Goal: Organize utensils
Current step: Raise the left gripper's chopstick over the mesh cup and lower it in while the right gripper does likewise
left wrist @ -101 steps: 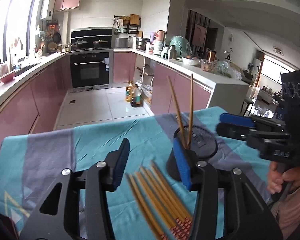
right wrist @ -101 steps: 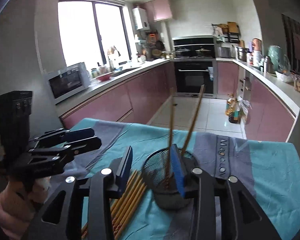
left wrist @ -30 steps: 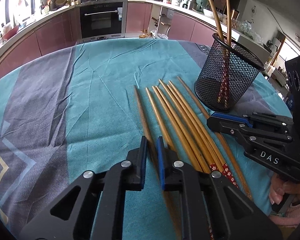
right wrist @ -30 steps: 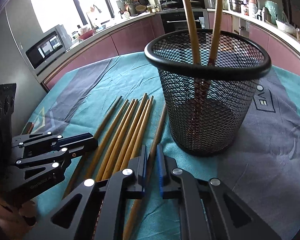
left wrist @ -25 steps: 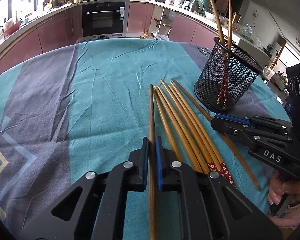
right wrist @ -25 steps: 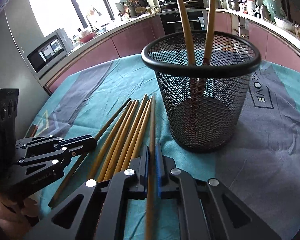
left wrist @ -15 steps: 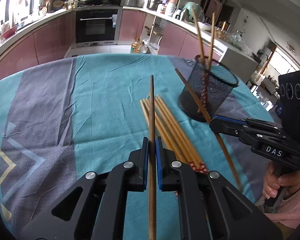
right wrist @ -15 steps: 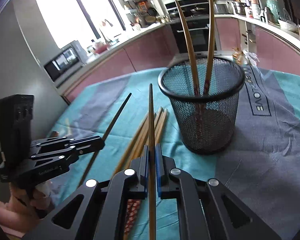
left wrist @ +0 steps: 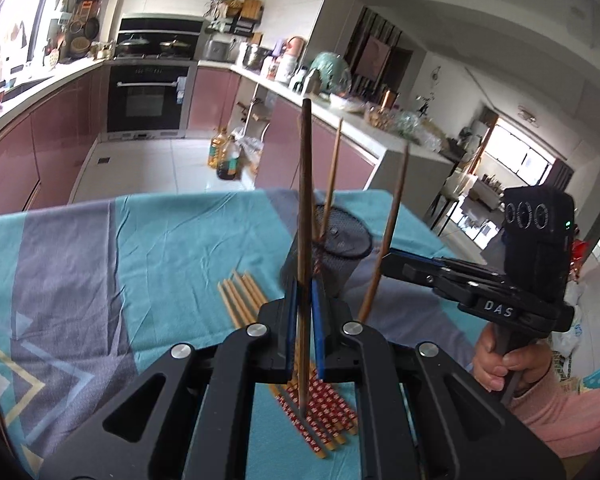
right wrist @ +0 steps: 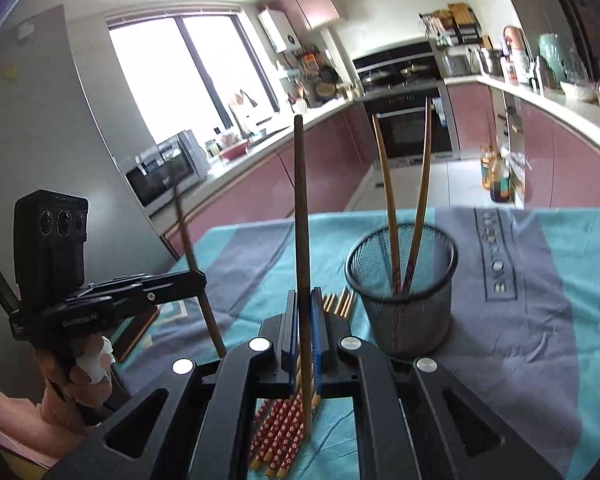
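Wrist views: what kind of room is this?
A home kitchen, most likely: a built-in oven under a stove with pots, pink cabinets along a countertop, and a microwave by the window. The work happens on a table under a teal cloth.

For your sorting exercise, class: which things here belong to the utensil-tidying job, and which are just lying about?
Part of the job:
- left gripper, shut on a chopstick
- right gripper, shut on another chopstick
- loose chopsticks on the cloth
- mesh holder with two chopsticks standing in it

Lying about:
- oil bottles
- microwave
- oven
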Motion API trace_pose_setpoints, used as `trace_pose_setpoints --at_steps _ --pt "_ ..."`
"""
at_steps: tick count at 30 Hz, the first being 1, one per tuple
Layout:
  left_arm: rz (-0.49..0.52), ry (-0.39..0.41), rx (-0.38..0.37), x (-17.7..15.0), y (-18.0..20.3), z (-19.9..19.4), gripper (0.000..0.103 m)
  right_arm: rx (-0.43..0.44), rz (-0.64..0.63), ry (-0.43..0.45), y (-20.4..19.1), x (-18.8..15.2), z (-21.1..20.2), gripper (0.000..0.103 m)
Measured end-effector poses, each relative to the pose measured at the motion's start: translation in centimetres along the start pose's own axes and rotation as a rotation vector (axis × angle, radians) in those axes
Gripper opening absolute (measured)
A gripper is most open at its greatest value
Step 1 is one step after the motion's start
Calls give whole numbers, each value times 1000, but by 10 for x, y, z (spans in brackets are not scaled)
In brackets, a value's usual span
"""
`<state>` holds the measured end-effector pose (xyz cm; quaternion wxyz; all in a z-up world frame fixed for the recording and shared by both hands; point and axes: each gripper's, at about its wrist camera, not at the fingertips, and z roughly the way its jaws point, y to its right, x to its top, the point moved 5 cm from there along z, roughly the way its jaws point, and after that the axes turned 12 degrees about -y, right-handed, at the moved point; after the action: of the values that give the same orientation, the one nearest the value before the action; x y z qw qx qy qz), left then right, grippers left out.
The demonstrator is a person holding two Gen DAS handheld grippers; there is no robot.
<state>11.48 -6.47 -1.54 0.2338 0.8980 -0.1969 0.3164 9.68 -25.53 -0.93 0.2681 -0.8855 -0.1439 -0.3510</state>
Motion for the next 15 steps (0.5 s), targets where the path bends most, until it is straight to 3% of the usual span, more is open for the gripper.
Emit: trace_pose_setpoints --at_steps 7,15 --pt "25 107 -7 39 15 -24 7 -13 -21 87 3 25 -23 5" --pt "57 174 -10 80 33 -33 7 -41 -55 153 7 56 -47 5"
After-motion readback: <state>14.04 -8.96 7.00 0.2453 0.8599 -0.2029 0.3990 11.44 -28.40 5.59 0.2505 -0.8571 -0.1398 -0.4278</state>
